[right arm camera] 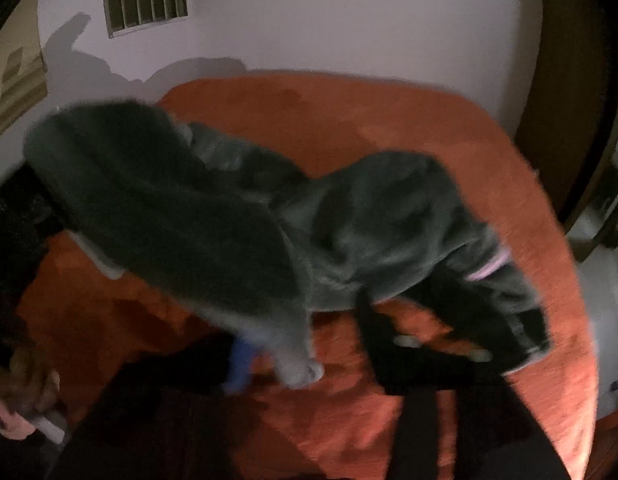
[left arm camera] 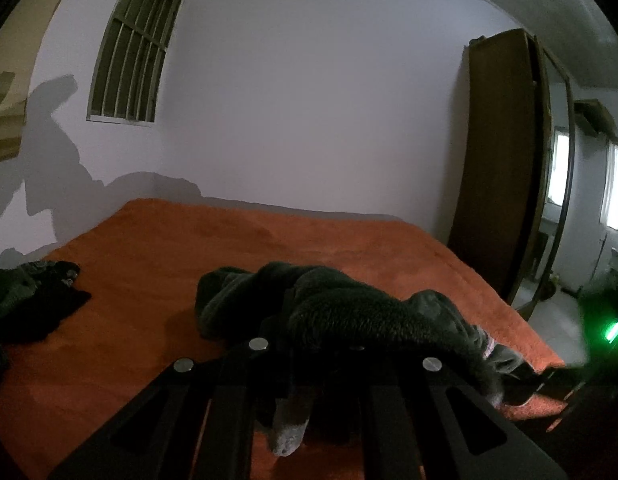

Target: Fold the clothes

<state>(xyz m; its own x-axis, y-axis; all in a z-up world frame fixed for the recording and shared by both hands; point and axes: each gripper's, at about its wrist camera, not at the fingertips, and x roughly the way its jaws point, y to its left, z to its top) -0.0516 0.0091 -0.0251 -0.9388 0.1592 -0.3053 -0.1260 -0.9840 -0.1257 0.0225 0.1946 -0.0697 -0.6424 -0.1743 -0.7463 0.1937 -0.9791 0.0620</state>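
A dark grey fleece garment (left arm camera: 349, 312) hangs bunched over my left gripper (left arm camera: 297, 344), which is shut on a fold of it above the orange bed (left arm camera: 189, 248). In the right wrist view the same garment (right arm camera: 237, 216) stretches across the frame, lifted off the bed (right arm camera: 409, 120), blurred by motion. My right gripper (right arm camera: 309, 340) is shut on a lower edge of the garment; one black finger (right arm camera: 373, 328) shows, the other is hidden by cloth. A pink-trimmed cuff (right arm camera: 489, 270) hangs to the right.
Dark clothes (left arm camera: 33, 300) lie in a pile at the bed's left side. A brown wardrobe with a mirror (left arm camera: 505, 160) stands right of the bed. A barred window (left arm camera: 133, 48) is in the white wall. A hand (right arm camera: 25, 412) shows at lower left.
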